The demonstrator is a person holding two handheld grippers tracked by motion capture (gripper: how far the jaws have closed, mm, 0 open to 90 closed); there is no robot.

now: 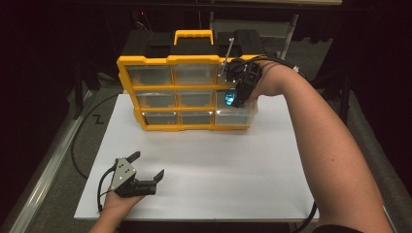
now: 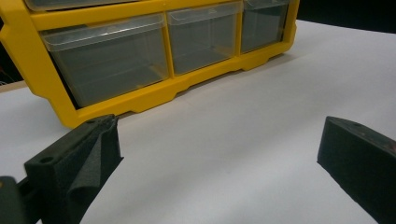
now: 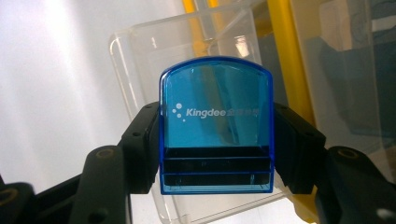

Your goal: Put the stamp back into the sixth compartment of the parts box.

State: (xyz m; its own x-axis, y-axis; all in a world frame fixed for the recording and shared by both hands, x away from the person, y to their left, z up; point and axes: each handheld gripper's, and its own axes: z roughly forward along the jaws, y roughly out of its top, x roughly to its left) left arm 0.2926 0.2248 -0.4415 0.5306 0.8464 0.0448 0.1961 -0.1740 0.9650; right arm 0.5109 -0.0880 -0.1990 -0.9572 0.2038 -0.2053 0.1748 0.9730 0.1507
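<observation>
Right gripper: your jaws are clamped on the two sides of a blue translucent case, white "Kingdee" lettering across its face.
Where the case is: in the high view it hangs just above the pulled-out clear drawer at the bottom right of the yellow organiser.
Left gripper: your jaws stand wide apart, nothing between them, resting low on the white board, well apart from the organiser.
Right gripper view adds: the lettering, and the open drawer's clear walls directly behind the case.
Left gripper view adds: the bottom row of drawers seen close, with bare board between jaws and organiser.
High view adds: both forearms, and the organiser's handle on top.
In the way: your right gripper covers the right column's middle drawer.
Count: nine drawers in three rows of three; one drawer pulled out; one blue case; two grippers.
</observation>
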